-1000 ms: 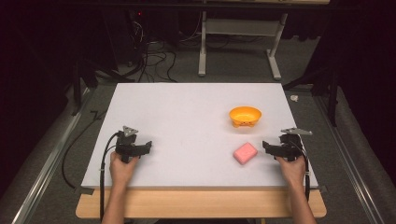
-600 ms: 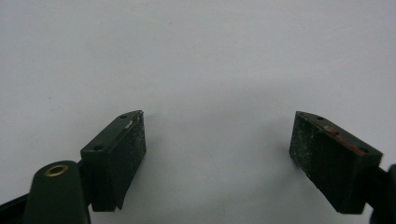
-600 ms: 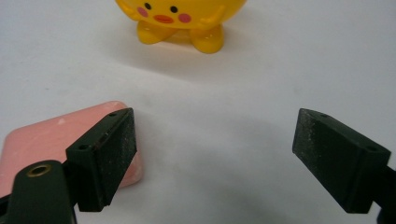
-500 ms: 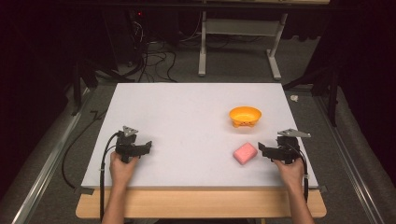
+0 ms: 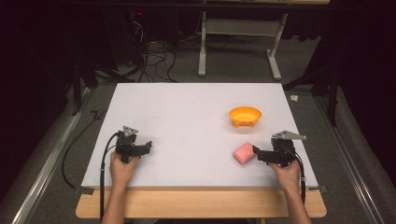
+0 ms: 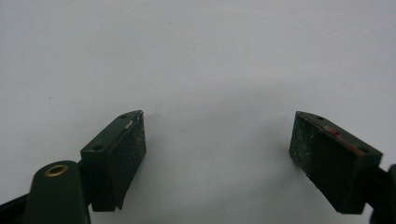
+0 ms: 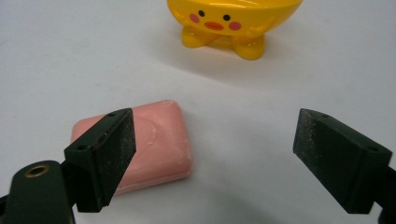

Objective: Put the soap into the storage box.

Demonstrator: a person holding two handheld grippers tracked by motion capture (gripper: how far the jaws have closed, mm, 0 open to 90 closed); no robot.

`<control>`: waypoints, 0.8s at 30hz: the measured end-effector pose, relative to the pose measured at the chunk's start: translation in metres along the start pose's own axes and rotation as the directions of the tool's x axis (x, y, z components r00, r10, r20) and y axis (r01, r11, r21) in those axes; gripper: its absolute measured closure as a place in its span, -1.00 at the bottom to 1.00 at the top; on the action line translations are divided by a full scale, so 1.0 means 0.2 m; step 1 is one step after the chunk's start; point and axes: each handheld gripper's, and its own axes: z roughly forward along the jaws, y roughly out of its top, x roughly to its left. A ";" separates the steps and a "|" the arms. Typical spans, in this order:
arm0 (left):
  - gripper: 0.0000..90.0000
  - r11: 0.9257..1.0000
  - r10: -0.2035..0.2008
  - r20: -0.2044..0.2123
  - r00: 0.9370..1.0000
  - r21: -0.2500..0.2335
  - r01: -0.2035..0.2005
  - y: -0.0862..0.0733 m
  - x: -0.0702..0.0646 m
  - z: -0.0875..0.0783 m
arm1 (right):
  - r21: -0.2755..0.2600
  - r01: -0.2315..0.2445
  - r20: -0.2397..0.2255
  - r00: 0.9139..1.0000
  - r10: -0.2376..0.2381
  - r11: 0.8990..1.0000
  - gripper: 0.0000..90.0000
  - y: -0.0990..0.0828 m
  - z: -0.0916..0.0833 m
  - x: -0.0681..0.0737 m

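- Right gripper [image 5: 256, 152], jaws spread wide and grasping nothing, lies low over the white table [image 5: 187, 112], its tips just beside the pink soap bar [image 5: 244, 153].
- Compared with one second ago, I have brought this gripper leftward toward the soap; the gap seen then between tips and bar is almost gone.
- Seen from the right gripper view, the right gripper [image 7: 212, 161] frames the soap bar [image 7: 156, 140] off-centre: the bar sits behind the left jaw, while the right jaw stands over bare table.
- Beyond the soap stands the yellow duck-faced soap dish [image 7: 233, 21], well apart from the bar; in the high view the dish [image 5: 245, 115] lies farther up the table.
- Left gripper [image 5: 148, 145] rests on the table at the near left, unchanged over the last second; the left gripper view shows its jaws [image 6: 217, 144] released, with only plain surface between them.
- Judgement: the approach is nearly complete; I would shift the jaws sideways to straddle the bar before closing, otherwise one pad may push it away.
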 end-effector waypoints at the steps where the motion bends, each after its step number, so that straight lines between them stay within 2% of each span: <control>1: -0.58 1.000 0.000 0.000 1.000 0.000 0.000 0.00 0.00 0.00 | 0.001 0.003 -0.003 1.000 -0.003 1.000 -0.70 0.00 0.00 0.01; 16: -0.58 1.000 0.000 0.000 1.000 0.000 0.000 0.00 0.00 0.00 | 0.013 0.059 -0.044 0.997 -0.059 0.998 -0.72 0.00 0.04 0.10; 24: -0.58 1.000 0.000 0.000 1.000 0.000 0.000 0.00 0.00 0.00 | 0.015 0.070 -0.057 0.996 -0.069 0.997 -0.72 0.00 0.07 0.14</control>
